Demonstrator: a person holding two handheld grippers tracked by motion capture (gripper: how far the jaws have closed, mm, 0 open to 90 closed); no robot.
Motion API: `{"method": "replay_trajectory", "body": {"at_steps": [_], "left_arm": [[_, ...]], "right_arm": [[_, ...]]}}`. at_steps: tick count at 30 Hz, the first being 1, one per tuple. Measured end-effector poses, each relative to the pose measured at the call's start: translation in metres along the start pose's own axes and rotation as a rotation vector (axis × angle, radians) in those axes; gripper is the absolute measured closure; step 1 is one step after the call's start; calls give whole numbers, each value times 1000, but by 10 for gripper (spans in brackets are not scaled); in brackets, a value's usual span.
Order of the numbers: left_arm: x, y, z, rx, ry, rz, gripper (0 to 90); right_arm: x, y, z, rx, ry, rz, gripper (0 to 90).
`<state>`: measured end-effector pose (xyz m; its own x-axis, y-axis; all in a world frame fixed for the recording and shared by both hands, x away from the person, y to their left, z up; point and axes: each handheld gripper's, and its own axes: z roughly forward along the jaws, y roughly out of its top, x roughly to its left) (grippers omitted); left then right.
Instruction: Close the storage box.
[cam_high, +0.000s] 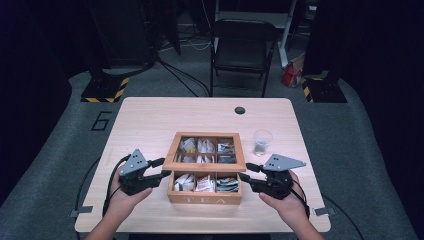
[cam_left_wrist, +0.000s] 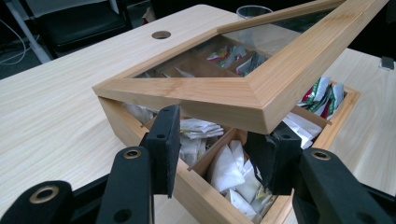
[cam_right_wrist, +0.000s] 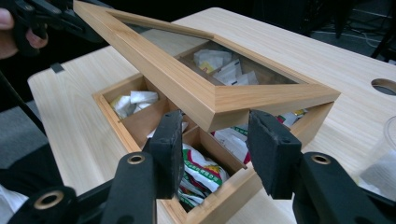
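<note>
The lid of the tea box sits tilted up on the table, its free front edge raised and its long axis running from one gripper to the other. The left gripper has open jaws astride the lid's near left corner, just above and between them. The right gripper mirrors it, jaws open around the right corner. Neither pad seems to touch the wood. Both hands are equally near, so lifting further likely needs both ends raised together.
</note>
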<state>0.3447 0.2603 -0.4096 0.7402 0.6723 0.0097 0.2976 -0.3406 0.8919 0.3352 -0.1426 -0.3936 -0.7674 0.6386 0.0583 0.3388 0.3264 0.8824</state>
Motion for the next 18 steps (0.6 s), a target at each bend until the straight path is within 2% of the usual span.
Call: {"method": "replay_trajectory", "body": {"at_steps": [6,9,14,18], "left_arm": [[-4,-5,-1,12,-5,-6,553],[-6,-7,-4,22,-22,-16,543],[-11,-10,-8,7,-29,-22,537],[-13,-13,-10,24,-33,-12,541]], "right_arm": [[1,-5,1,14,0,-1,557],[2,-8,2,18,2,-4,558],[4,-13,3,20,-5,-13,560],[5,-18,4,16,-1,5,561]]}}
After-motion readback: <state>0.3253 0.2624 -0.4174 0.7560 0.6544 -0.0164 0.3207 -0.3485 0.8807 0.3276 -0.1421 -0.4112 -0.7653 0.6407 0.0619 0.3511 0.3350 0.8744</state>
